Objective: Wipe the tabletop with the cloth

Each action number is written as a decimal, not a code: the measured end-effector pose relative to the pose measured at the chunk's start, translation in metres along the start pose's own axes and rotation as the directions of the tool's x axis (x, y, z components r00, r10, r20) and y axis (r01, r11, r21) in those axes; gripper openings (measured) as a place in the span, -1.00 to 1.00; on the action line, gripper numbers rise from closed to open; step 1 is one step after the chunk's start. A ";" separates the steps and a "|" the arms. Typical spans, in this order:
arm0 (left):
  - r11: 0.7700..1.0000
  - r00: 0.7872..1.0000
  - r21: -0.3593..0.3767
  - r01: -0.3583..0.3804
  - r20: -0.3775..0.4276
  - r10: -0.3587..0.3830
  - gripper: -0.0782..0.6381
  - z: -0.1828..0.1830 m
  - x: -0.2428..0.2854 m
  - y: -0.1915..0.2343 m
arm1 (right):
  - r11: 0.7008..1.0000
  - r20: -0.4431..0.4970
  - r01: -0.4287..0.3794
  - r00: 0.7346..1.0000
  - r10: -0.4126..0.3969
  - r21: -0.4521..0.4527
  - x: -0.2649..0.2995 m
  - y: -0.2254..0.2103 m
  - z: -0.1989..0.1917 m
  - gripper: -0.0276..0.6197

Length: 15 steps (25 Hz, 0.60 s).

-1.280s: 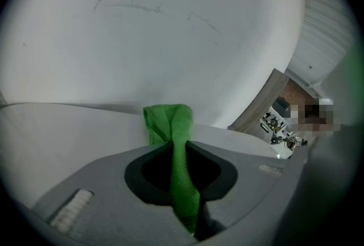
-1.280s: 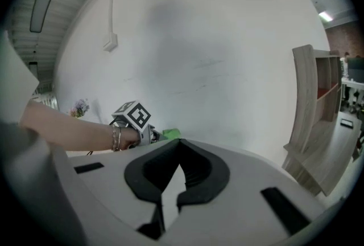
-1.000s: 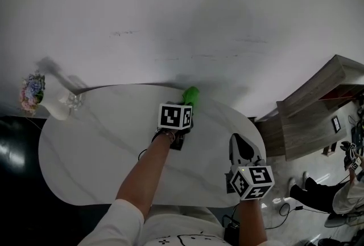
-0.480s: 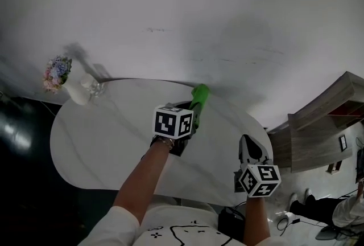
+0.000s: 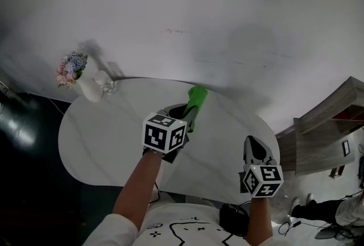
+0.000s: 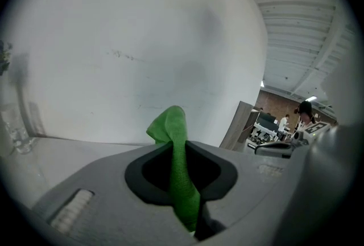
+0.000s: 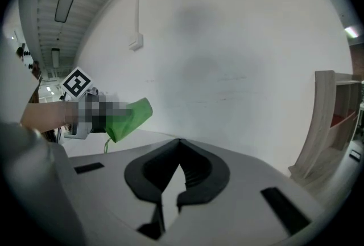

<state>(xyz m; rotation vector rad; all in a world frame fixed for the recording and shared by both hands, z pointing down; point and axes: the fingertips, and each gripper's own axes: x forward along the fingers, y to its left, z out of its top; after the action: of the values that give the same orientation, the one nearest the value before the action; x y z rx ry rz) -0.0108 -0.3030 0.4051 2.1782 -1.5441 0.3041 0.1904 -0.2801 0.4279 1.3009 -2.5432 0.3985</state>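
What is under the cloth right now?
Bare white table shows all around the cloth, which the left gripper pinches near the far edge. The patch directly beneath it is covered, so I can't tell whether it touches the surface.

The person wears a white short-sleeved top with a thin black line drawing on the chest, and a dark band at the left wrist. The left hand-held gripper and the right hand-held gripper each carry 1 white cube with black square markers. Both shells are smooth light grey plastic, with black ribbed pads lining the jaws.
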 end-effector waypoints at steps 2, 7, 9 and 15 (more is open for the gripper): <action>1.000 0.999 0.010 -0.011 0.040 0.010 -0.63 0.001 -0.018 0.004 | 1.000 0.011 0.005 1.000 -0.005 0.002 -0.005 0.005 0.002 -0.93; 0.999 0.991 0.020 -0.041 0.129 0.038 -0.63 0.001 -0.068 0.018 | 0.998 0.048 0.040 0.998 -0.042 0.043 -0.016 0.018 0.007 -0.93; 0.998 0.988 0.037 -0.048 0.149 0.042 -0.63 0.003 -0.087 0.027 | 0.997 0.066 0.050 0.996 -0.054 0.062 -0.020 0.030 0.010 -0.93; 0.988 0.969 0.108 -0.109 0.232 0.081 -0.63 0.012 -0.143 0.046 | 0.996 0.088 0.063 0.994 -0.068 0.060 -0.030 0.072 0.011 -0.93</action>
<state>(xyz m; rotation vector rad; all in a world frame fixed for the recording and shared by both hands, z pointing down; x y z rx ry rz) -0.1049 -0.2021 0.3447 2.3019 -1.8013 0.1866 0.1477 -0.2211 0.3977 1.4501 -2.5716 0.4108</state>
